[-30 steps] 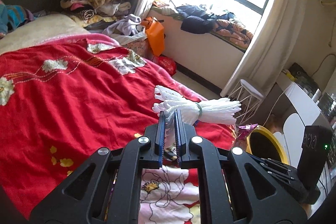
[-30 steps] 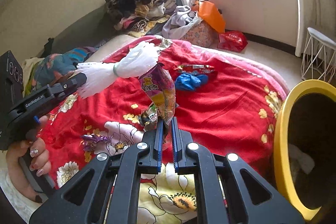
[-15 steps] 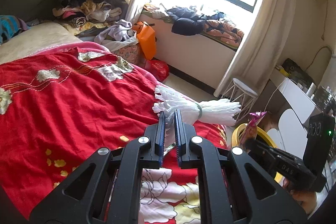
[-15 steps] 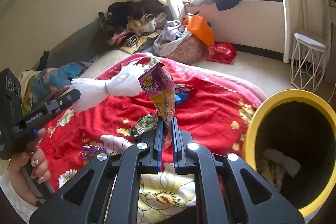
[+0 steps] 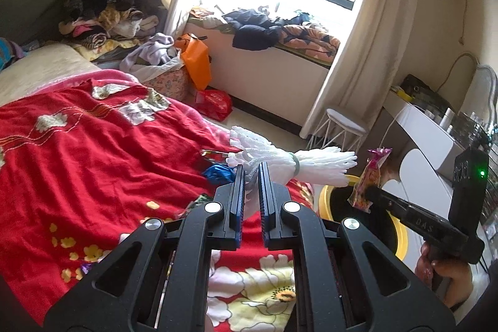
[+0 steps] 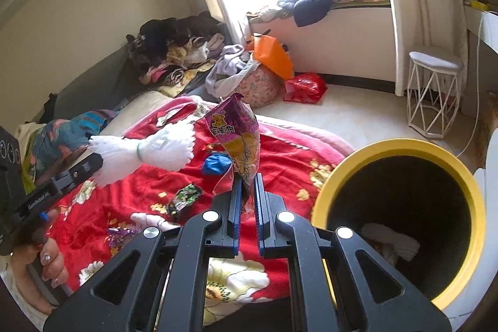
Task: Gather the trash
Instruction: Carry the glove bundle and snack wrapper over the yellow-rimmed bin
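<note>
carrying two bits of trash toward the bin looks like the step in hand. the right hand-held gripper [image 6: 248, 189] is clamped on the lower end of a purple snack bag [image 6: 238, 142], which stands up between its jaws, just beside the yellow-rimmed bin [image 6: 404, 145] to its right. the left hand-held gripper [image 5: 251, 176] is closed on a white foam net bundle [image 5: 292, 165] that sticks out sideways past its tips, above the red bed cover [image 5: 93, 151]. next, i judge, each needs to come over the bin's mouth before letting go. further out on the bed lie a blue wrapper [image 6: 214, 164], a green wrapper [image 6: 183, 197] and a small purple wrapper [image 6: 119, 234].
</note>
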The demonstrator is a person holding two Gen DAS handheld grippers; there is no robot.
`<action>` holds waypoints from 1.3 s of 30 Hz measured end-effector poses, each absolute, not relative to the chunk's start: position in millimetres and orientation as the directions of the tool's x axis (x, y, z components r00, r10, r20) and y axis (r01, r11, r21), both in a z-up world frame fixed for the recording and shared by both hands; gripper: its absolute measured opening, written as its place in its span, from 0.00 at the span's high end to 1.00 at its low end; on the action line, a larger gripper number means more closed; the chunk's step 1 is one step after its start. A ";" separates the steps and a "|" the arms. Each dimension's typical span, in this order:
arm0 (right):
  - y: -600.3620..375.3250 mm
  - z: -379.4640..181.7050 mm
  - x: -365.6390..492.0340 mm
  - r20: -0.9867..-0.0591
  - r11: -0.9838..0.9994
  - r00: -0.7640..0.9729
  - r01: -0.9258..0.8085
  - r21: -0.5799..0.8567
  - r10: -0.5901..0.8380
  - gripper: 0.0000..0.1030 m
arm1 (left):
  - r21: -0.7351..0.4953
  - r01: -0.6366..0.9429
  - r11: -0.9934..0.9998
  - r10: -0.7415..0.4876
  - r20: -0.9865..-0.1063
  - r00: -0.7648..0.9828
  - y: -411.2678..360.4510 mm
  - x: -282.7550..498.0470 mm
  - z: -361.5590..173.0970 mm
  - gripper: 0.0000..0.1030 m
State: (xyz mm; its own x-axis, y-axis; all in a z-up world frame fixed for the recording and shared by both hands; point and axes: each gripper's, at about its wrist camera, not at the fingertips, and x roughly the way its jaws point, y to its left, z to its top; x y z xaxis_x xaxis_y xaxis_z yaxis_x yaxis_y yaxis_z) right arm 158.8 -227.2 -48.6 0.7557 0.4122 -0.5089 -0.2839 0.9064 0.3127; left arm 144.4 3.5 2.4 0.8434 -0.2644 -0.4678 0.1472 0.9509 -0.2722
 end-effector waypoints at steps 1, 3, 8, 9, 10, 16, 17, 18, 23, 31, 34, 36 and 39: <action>-230.4 -47.9 158.2 -0.508 0.908 0.759 -0.277 0.313 0.407 0.92 | -0.270 0.152 0.951 -0.267 -0.467 0.843 1.2 143.9 2.7 0.95; -235.9 -47.5 156.7 -0.506 0.912 0.766 -0.267 0.312 0.397 0.92 | -0.267 0.160 0.950 -0.273 -0.465 0.842 -2.3 143.9 3.5 0.95; -250.8 -48.9 155.0 -0.507 0.920 0.779 -0.232 0.315 0.370 0.92 | -0.262 0.180 0.948 -0.288 -0.463 0.838 -12.8 143.5 4.9 0.95; -253.1 -49.0 154.9 -0.507 0.922 0.781 -0.226 0.316 0.365 0.92 | -0.261 0.185 0.947 -0.291 -0.464 0.837 -14.8 143.7 4.7 0.95; -256.2 -49.1 154.4 -0.507 0.923 0.784 -0.219 0.316 0.359 0.92 | -0.259 0.190 0.947 -0.295 -0.464 0.835 -16.7 144.4 4.3 0.95; -276.1 -51.6 153.7 -0.507 0.929 0.798 -0.172 0.327 0.326 0.92 | -0.249 0.217 0.944 -0.314 -0.471 0.824 -32.7 145.3 2.4 0.95; -279.3 -52.2 153.9 -0.507 0.931 0.801 -0.164 0.326 0.319 0.92 | -0.247 0.221 0.943 -0.316 -0.471 0.823 -35.3 145.2 2.3 0.95; -282.2 -52.4 154.1 -0.508 0.933 0.803 -0.156 0.325 0.312 0.92 | -0.242 0.227 0.943 -0.319 -0.472 0.822 -39.2 145.4 2.0 0.95; -299.9 -54.0 155.0 -0.504 0.934 0.816 -0.117 0.337 0.283 0.93 | -0.226 0.249 0.942 -0.330 -0.471 0.818 -55.7 145.9 1.8 0.95; -320.6 -58.5 153.9 -0.505 0.943 0.832 -0.058 0.329 0.228 0.93 | -0.206 0.290 0.935 -0.355 -0.486 0.799 -81.6 148.2 -6.3 0.95; -327.9 -61.1 153.6 -0.506 0.943 0.836 -0.038 0.330 0.211 0.93 | -0.192 0.302 0.934 -0.358 -0.491 0.794 -90.9 148.6 -10.1 0.95; -332.8 -63.2 154.2 -0.509 0.944 0.837 -0.026 0.330 0.201 0.92 | -0.184 0.310 0.933 -0.361 -0.494 0.791 -96.9 148.9 -12.3 0.95; -338.9 -66.3 154.9 -0.514 0.945 0.839 -0.003 0.326 0.180 0.92 | -0.167 0.325 0.931 -0.364 -0.501 0.785 -107.7 149.5 -17.2 0.95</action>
